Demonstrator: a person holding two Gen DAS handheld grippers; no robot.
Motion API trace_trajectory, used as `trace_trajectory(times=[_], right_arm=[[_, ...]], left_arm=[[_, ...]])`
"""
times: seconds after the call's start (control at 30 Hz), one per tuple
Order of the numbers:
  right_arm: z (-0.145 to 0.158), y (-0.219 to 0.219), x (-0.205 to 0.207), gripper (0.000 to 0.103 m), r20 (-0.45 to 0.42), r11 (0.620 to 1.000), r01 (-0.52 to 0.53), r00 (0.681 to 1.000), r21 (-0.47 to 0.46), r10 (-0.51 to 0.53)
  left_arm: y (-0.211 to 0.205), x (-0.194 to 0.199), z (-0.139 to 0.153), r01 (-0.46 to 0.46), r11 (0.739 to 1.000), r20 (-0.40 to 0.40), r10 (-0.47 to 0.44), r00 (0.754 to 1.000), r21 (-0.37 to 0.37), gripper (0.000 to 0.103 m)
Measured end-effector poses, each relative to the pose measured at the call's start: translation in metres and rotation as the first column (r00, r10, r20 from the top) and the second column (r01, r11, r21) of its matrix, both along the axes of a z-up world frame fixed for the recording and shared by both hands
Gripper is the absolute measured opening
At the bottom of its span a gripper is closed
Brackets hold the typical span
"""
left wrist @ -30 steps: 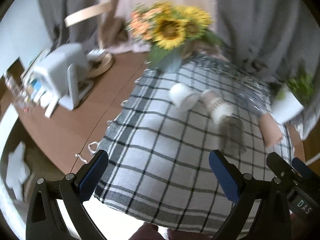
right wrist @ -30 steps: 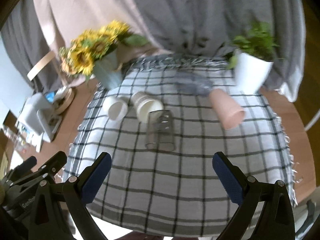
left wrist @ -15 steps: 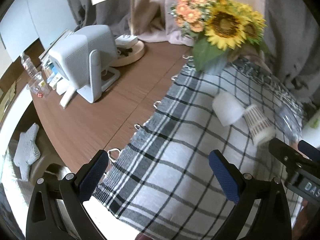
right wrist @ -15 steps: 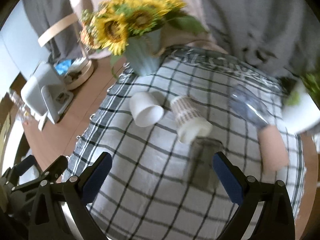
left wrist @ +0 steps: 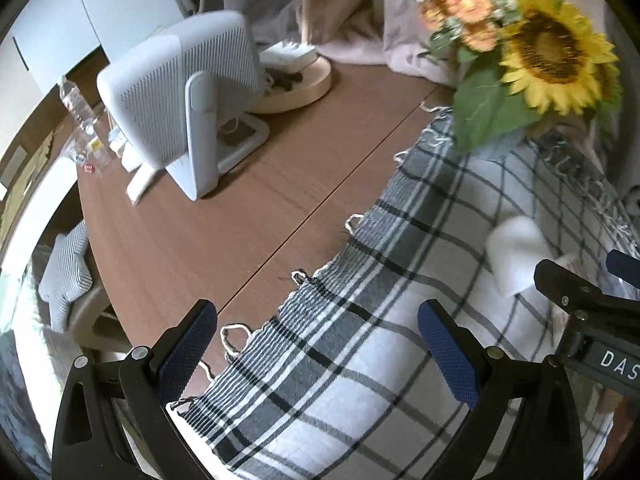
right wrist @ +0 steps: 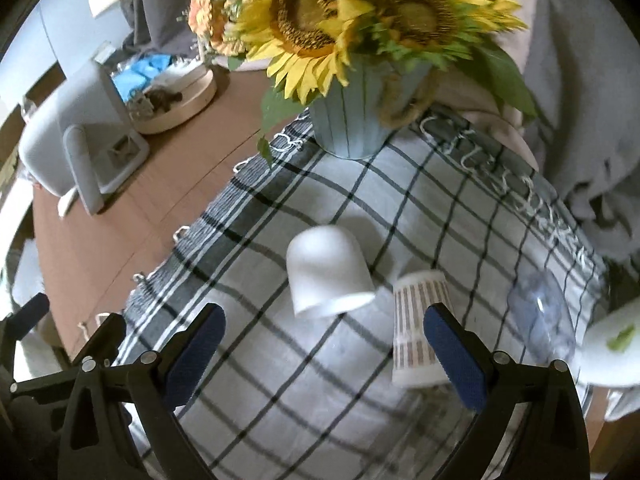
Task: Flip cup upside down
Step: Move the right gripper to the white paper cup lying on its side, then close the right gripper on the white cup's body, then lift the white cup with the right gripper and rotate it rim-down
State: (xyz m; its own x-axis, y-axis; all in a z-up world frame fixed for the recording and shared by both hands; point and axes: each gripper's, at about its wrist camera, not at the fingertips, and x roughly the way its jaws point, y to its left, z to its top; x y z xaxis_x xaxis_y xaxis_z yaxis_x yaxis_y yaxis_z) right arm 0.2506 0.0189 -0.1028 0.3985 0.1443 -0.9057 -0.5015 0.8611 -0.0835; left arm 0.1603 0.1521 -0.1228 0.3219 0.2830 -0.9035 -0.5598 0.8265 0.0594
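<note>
A plain white cup [right wrist: 326, 272] lies on its side on the checked cloth [right wrist: 280, 380], mouth toward me. A striped paper cup [right wrist: 416, 328] lies beside it on the right. A clear plastic cup [right wrist: 540, 320] lies further right. My right gripper [right wrist: 324, 356] is open and empty, just in front of the white cup and above the cloth. The white cup also shows in the left wrist view [left wrist: 516, 256], partly behind the right gripper's frame [left wrist: 592, 320]. My left gripper [left wrist: 316, 352] is open and empty over the cloth's left edge.
A vase of sunflowers [right wrist: 352, 120] stands at the cloth's far edge. A white fan-like device [left wrist: 180, 100] and a round wooden tray [left wrist: 296, 80] stand on the bare wooden table [left wrist: 248, 208] to the left. A white plant pot [right wrist: 612, 352] is at the far right.
Both grippers have moved forward and swung left. The white and striped cups now sit closer in the right wrist view; the pink cup and glass have left it.
</note>
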Motion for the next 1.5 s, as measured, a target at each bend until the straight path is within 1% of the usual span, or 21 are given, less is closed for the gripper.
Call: trace_trajectory(times=[0.17, 0.23, 0.37, 0.5, 0.6, 0.8, 0.83, 0.87, 1.1, 1.27, 1.5], right_arm=[[-0.019, 0.013, 0.024, 0.099, -0.044, 0.999, -0.029, 0.999, -0.026, 0.028], [-0.025, 0.016, 0.03, 0.096, -0.051, 0.999, -0.031, 0.998, -0.04, 0.029], [-0.043, 0.02, 0.042, 0.094, -0.089, 0.998, -0.038, 0.995, -0.049, 0.034], [-0.06, 0.023, 0.048, 0.089, -0.135, 0.997, -0.051, 0.99, -0.061, 0.042], [-0.07, 0.026, 0.052, 0.088, -0.15, 0.995, -0.06, 0.988, -0.075, 0.048], [-0.08, 0.031, 0.056, 0.077, -0.149, 0.992, -0.048, 0.988, -0.114, 0.031], [-0.081, 0.031, 0.056, 0.075, -0.145, 0.992, -0.041, 0.989, -0.12, 0.024], [-0.081, 0.031, 0.056, 0.07, -0.146, 0.992, -0.037, 0.989, -0.12, 0.02], [-0.077, 0.028, 0.053, 0.07, -0.15, 0.995, -0.018, 0.989, -0.097, 0.003], [-0.059, 0.018, 0.038, 0.068, -0.117, 0.997, 0.041, 0.992, -0.059, -0.048], [-0.031, 0.002, 0.004, 0.068, -0.053, 0.995, 0.096, 0.994, -0.003, -0.096]], left_arm=[[0.007, 0.017, -0.019, -0.024, 1.0, -0.042, 0.024, 0.999, 0.002, 0.102], [0.009, 0.024, -0.027, -0.032, 0.999, -0.057, 0.032, 0.998, 0.001, 0.102], [0.01, 0.032, -0.037, -0.031, 0.999, -0.078, 0.03, 0.996, -0.008, 0.102], [0.01, 0.04, -0.043, -0.028, 1.0, -0.09, 0.028, 0.996, 0.004, 0.102], [0.009, 0.044, -0.048, -0.019, 1.0, -0.1, 0.019, 0.995, 0.001, 0.102], [0.012, 0.048, -0.054, -0.005, 1.0, -0.117, 0.006, 0.993, 0.01, 0.102], [0.013, 0.048, -0.054, -0.002, 1.0, -0.117, 0.003, 0.993, 0.01, 0.102], [0.013, 0.049, -0.054, 0.002, 1.0, -0.118, -0.001, 0.993, 0.01, 0.102], [0.011, 0.05, -0.044, 0.062, 0.998, -0.109, -0.059, 0.992, 0.026, 0.102], [0.009, 0.041, -0.029, 0.094, 0.995, -0.08, -0.091, 0.993, 0.023, 0.102], [-0.001, 0.025, -0.008, 0.18, 0.983, -0.051, -0.177, 0.983, 0.048, 0.102]])
